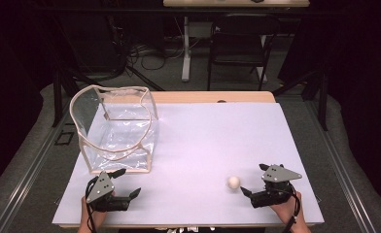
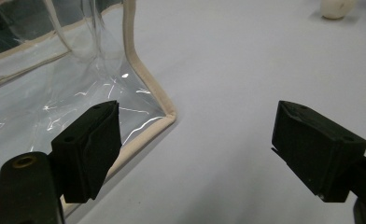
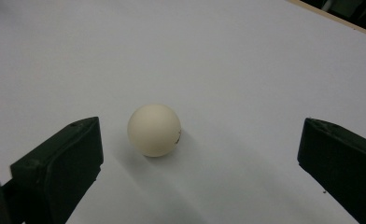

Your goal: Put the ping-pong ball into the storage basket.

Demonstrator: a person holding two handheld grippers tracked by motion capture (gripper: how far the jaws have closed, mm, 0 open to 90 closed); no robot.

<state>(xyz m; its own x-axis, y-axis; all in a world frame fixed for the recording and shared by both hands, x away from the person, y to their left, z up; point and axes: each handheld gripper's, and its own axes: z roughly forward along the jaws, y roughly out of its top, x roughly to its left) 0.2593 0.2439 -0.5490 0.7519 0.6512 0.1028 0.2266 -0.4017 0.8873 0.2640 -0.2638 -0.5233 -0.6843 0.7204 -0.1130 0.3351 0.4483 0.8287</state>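
My right gripper (image 1: 251, 187) is wide open by the ball (image 1: 233, 182) near the table's (image 1: 203, 126) front edge, so next I must close on it.

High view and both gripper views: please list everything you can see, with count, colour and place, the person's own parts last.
Ball: one, cream white, on the mat near the right front, just ahead of the right tool.
Clear bag: one, transparent with beige trim, open-topped, standing on the mat's left side.
Mat: one, pale lilac-white, covering the table top.
Table: one, light wood, edge showing beyond the mat.
Chair: one, black, on the floor behind the table.
Left tool: one, black with grey plate, jaws apart, by the bag's near corner.
Right tool: one, black with grey plate, jaws apart, ball apart from both.
Hands: two, at the near edge, each holding a tool.
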